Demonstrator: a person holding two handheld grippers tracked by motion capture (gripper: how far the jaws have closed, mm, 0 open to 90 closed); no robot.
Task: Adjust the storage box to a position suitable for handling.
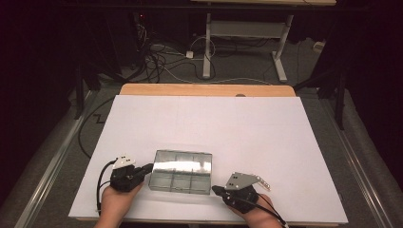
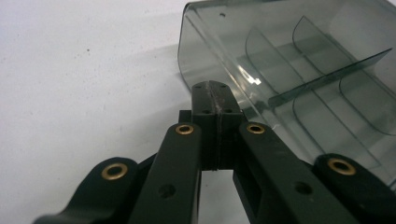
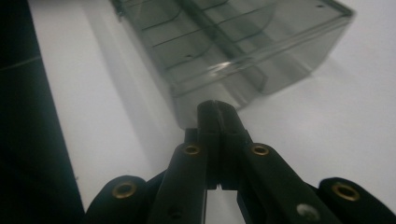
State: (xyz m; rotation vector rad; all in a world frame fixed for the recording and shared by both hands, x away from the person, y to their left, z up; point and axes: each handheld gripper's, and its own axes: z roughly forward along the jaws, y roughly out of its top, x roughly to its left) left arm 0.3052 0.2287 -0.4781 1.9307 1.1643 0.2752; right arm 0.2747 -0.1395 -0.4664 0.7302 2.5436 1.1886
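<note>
A clear smoky plastic organiser box (image 1: 181, 171) with inner dividers lies on the white table sheet (image 1: 209, 128) near the front edge. My left gripper (image 1: 151, 166) is shut, its tips at the box's left side wall. The left gripper view has the joined jaws (image 2: 212, 93) right against the box wall (image 2: 205, 56). My right gripper (image 1: 215, 189) is shut too, its tips pointing at the box's front right corner, close to it. Seen from the right gripper view, the closed tips (image 3: 215, 109) sit just before the box corner (image 3: 210, 79). Nothing is held.
The white sheet covers a wooden table whose far edge (image 1: 207, 90) shows. Beyond it stand a desk frame (image 1: 247, 38) and floor cables (image 1: 161, 59). A metal rail (image 1: 52, 161) runs along the left. The dark table edge (image 3: 28, 116) lies left in the right gripper view.
</note>
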